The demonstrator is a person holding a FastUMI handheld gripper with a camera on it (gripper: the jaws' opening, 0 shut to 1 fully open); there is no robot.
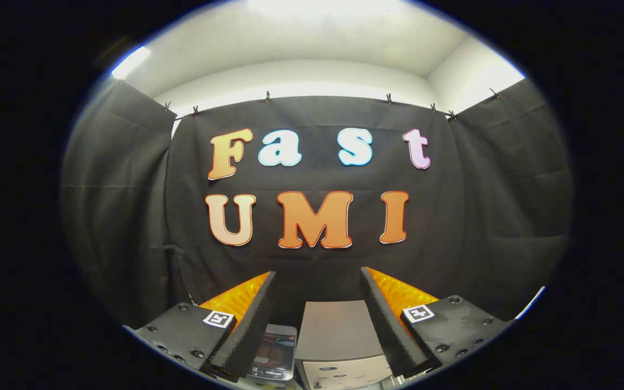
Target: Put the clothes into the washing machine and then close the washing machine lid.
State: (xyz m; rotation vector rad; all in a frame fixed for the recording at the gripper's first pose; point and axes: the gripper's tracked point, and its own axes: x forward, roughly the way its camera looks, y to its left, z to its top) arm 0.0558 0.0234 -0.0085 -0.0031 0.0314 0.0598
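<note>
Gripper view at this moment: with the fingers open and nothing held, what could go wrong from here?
1. The open gripper is aimed at the booth's wall, with the washing machine low between its fingers, so a blind descent may strike the machine's top.
2. A dark flat object beside the machine could get knocked.

One washing machine [339,341], one phone [277,352].
</note>
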